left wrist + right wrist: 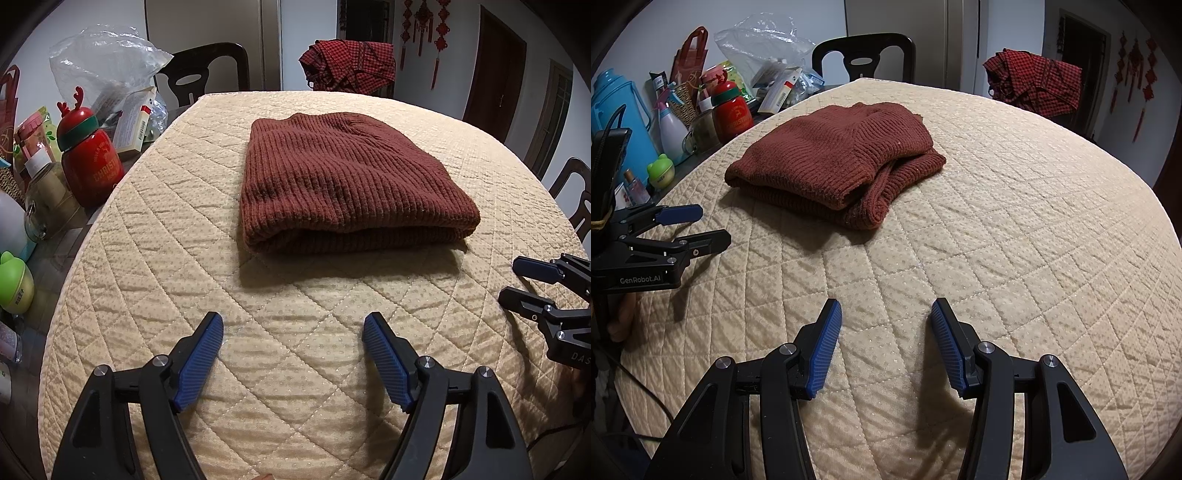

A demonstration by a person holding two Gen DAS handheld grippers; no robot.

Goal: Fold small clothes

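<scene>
A rust-brown ribbed knit sweater (347, 181) lies folded into a thick rectangle in the middle of the quilted beige table cover (295, 314). From the right wrist view the sweater (834, 162) shows a loose folded edge facing the front. My left gripper (293, 328) hovers over bare cover in front of the sweater, open, with nothing between its blue pads. My right gripper (886, 314) stands open too, over bare cover nearer the front edge, empty. Each gripper shows in the other's view: the right gripper (517, 280) at the right edge, the left gripper (713, 225) at the left edge.
Clutter lines the table's left side: a red Christmas bottle (92, 162), a clear plastic bag (107, 62), boxes, a green cup (14, 284), a blue thermos (620, 122). Dark chairs (207, 70) stand behind. A red checked garment (347, 62) hangs over a far chair.
</scene>
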